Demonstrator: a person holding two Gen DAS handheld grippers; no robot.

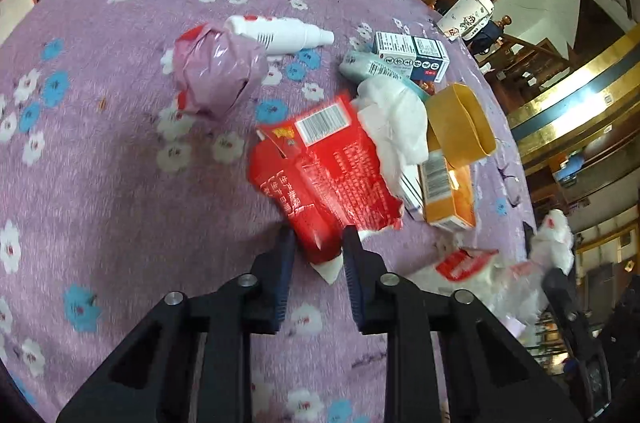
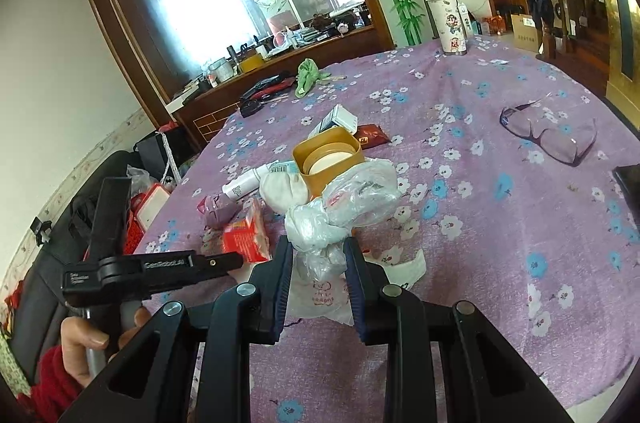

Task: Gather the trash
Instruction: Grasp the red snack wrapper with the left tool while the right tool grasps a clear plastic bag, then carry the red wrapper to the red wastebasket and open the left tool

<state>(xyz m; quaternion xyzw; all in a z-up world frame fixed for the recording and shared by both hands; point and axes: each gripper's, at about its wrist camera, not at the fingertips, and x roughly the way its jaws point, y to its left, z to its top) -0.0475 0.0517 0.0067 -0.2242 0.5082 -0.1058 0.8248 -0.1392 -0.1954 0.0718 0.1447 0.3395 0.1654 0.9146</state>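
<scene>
Red crumpled foil wrapper [image 1: 328, 179] with a barcode and white print is clamped at its near corner between the blue-padded fingers of the left hand-held gripper [image 1: 318, 255], the rest of it fanning out ahead over the desk [image 1: 120, 183], which is covered in a purple cloth with white and blue flowers. Just beyond the wrapper and to its right lies a white crumpled tissue [image 1: 396, 127], and touching that on the far right sit a mustard-yellow square plastic tub [image 1: 460, 123] on its side and an orange carton [image 1: 448, 195]. Ahead and to the left of this hand-held gripper rest a pink crumpled plastic bag [image 1: 218, 71] and, just behind it, a white spray bottle [image 1: 280, 33] lying flat. A blue and white medicine box [image 1: 412, 55] lies farther ahead on the right.

The right hand-held gripper [image 2: 318, 259] is clenched on a white translucent plastic bag [image 2: 344, 207], knotted and bunched, which rises from between its fingers. Directly beyond that bag stands the yellow tub [image 2: 328, 155] with a pale disc inside. To the left of this hand-held gripper, the other one [image 2: 152, 267] appears side-on, with the red wrapper [image 2: 246, 239] at its tip. Far right, well apart, lie clear safety glasses [image 2: 552, 135]. A white printed tumbler [image 2: 450, 23] stands at the desk's far edge.
</scene>
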